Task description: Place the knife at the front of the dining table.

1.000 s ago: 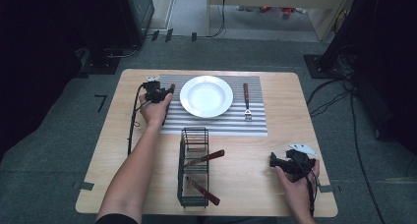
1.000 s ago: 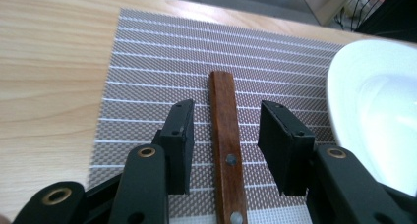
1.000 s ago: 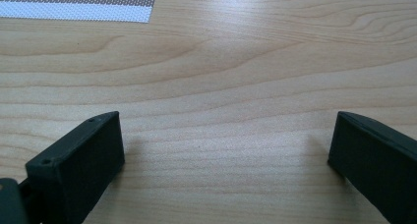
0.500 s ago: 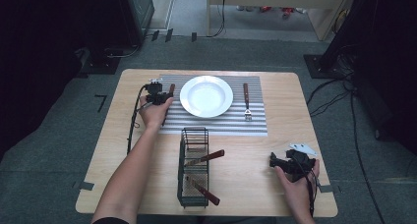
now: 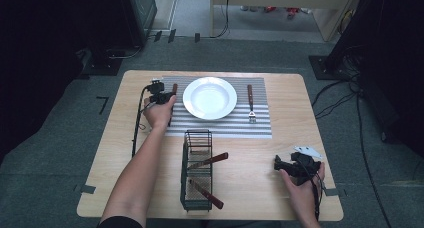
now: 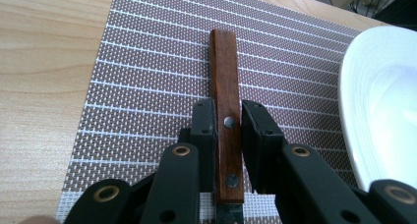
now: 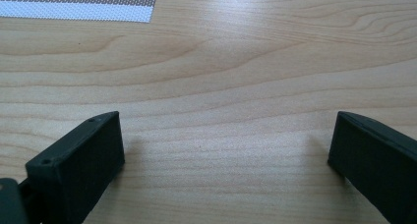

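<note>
The left gripper (image 6: 228, 123) is closed on the wooden handle of a knife (image 6: 225, 94), which lies on the striped mat (image 6: 147, 76) just left of the white plate (image 6: 378, 101). In the high view the same gripper (image 5: 161, 97) is seen at the mat's left edge, with the handle (image 5: 173, 89) pointing away from the person. The blade is hidden under the jaws and hand.

The right gripper (image 7: 223, 155) is held wide open and empty above bare table (image 7: 246, 62), near the front right corner (image 5: 292, 165).

Several risks are judged from here. The handle is pinched close to its blade end, so the knife may pivot or droop if it is lifted. If it is swung rightward, the plate rim may be struck. If it is released unevenly, it may be left skewed on the mat. A fork (image 5: 250, 103) lies right of the plate; more cutlery sits in the wire rack (image 5: 197, 170).
</note>
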{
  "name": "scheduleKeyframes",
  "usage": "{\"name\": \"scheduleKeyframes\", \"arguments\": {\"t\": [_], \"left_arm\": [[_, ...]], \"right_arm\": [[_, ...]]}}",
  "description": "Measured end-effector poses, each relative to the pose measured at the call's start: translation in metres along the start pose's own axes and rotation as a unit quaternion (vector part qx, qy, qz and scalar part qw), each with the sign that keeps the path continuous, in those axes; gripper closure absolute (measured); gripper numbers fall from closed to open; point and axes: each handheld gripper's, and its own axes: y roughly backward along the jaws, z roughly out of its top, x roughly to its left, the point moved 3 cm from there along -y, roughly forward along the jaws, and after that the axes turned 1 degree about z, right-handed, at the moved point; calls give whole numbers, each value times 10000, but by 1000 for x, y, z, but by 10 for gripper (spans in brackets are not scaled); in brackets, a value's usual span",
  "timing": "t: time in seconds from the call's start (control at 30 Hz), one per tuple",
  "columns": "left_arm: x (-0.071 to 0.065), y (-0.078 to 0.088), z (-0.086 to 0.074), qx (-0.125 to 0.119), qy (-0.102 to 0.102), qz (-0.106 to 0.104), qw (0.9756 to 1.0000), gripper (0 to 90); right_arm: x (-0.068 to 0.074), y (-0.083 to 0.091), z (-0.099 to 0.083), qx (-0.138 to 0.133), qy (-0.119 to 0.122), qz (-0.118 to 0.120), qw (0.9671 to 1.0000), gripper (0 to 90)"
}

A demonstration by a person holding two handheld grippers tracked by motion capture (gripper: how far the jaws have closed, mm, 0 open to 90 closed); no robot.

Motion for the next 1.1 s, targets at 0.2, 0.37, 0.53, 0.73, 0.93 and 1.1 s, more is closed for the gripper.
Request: {"name": "scheduleKeyframes", "arguments": {"t": [0.2, 0.37, 0.53, 0.73, 0.93, 1.1], "left_arm": [[-2, -1, 0, -48, -93, 70, 9999, 762], [-1, 4, 2, -167, -85, -20, 9998, 643], [-5, 11, 4, -247, -225, -178, 9993, 544], [-8, 26, 3, -360, -372, -397, 9979, 354], [-9, 52, 4, -424, -514, -430, 9968, 169], [-11, 74, 2, -515, -652, -753, 9937, 122]], "right_arm": [[0, 0, 0, 1, 0, 0, 10000, 0], [0, 0, 0, 0, 0, 0, 10000, 0], [0, 0, 0, 0, 1, 0, 10000, 0], [0, 0, 0, -1, 1, 1, 10000, 0], [0, 0, 0, 1, 0, 0, 10000, 0], [0, 0, 0, 1, -3, 0, 10000, 0]]}}
